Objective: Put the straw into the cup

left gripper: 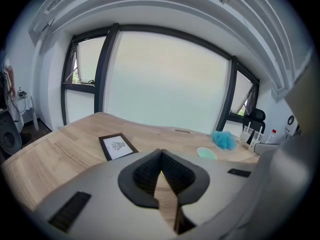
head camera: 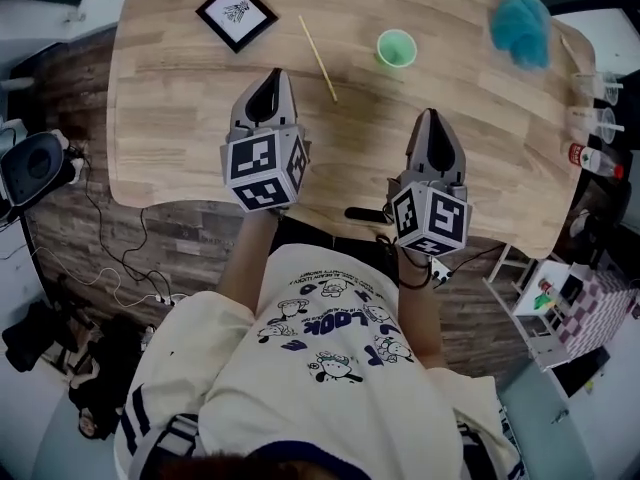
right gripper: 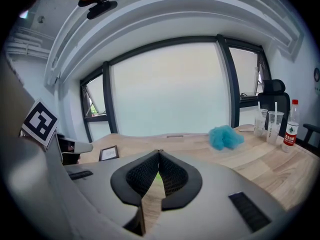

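A thin yellow straw (head camera: 318, 58) lies flat on the wooden table (head camera: 180, 128), angled away from me. A small green cup (head camera: 396, 48) stands upright to the right of it, and it also shows in the left gripper view as the cup (left gripper: 206, 153). My left gripper (head camera: 272, 76) hovers near the table's front, its tip just left of the straw's near end. My right gripper (head camera: 432, 116) sits further right and nearer me, below the cup. The jaws of the left gripper (left gripper: 161, 152) and of the right gripper (right gripper: 159, 153) both meet at the tips with nothing between them.
A black picture frame (head camera: 236, 14) lies at the far left of the table. A blue fluffy ball (head camera: 521, 28) rests at the far right. Clear plastic cups (right gripper: 272, 120) and a red-capped bottle (right gripper: 290, 130) stand at the right edge. Cables and bags lie on the floor (head camera: 70, 268).
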Action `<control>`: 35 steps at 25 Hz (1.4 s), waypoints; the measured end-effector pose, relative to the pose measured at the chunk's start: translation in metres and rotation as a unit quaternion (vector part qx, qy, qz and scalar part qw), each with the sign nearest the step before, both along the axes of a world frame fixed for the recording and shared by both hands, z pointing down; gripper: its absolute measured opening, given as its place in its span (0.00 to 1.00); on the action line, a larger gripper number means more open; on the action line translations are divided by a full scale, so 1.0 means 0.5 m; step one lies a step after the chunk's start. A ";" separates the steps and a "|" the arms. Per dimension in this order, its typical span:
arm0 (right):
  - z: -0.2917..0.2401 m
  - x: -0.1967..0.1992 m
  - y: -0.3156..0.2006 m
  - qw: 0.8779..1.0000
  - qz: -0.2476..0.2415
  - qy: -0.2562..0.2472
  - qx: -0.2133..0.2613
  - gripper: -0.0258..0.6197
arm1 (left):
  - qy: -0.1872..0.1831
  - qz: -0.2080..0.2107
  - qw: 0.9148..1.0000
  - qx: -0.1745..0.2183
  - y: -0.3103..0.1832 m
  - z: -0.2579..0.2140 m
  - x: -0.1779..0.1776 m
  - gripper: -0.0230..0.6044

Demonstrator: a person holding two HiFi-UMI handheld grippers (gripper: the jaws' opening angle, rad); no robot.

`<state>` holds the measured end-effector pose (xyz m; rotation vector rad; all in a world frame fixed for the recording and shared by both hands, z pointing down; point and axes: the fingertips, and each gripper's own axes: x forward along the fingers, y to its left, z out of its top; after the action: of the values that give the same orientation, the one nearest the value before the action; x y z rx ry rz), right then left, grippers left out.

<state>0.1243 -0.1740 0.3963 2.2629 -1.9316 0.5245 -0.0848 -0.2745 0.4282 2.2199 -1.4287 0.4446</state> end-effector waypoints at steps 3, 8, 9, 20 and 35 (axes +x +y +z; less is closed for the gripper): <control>0.010 -0.002 -0.007 1.000 -0.003 0.006 -0.008 0.03 | 0.003 0.003 1.000 -0.012 -0.014 0.015 0.006 0.09; 0.028 -0.005 -0.019 1.000 -0.011 -0.003 -0.020 0.03 | 0.005 0.006 0.999 -0.043 -0.021 0.044 0.024 0.09; 0.032 -0.003 -0.021 1.000 -0.012 -0.004 -0.024 0.03 | 0.006 0.006 0.999 -0.051 -0.019 0.051 0.029 0.09; 0.073 0.029 -0.047 0.998 -0.012 -0.033 -0.048 0.03 | 0.000 -0.009 0.993 -0.119 -0.050 0.108 0.044 0.09; 0.114 0.062 -0.048 0.995 0.001 -0.073 -0.062 0.03 | 0.026 0.001 0.967 -0.255 -0.060 0.203 0.098 0.16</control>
<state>0.1554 -0.1979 0.4533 2.2065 -1.9025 0.8075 -0.0358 -0.3043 0.5298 1.8017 -1.1265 0.6660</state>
